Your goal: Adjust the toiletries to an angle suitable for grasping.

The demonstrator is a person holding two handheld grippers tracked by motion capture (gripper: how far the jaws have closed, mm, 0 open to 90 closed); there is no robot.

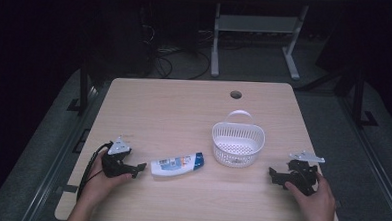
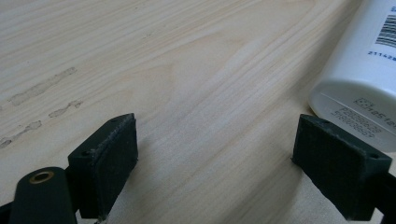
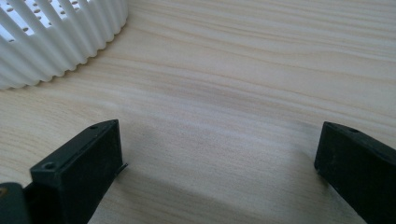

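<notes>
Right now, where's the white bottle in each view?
High view: the white bottle lies on its side, lower centre, just ahead of the left gripper.
Left gripper view: its base end is at the right edge.
Right gripper view: not in it.
Shared landmark: the wooden table.

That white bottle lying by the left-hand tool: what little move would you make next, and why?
Probably ease the left gripper a little toward the white bottle until its base sits between the fingers. They are spread open with only bare table between them, and in the left gripper view the bottle's base lies just beyond one finger. The basket stands empty nearby.
</notes>
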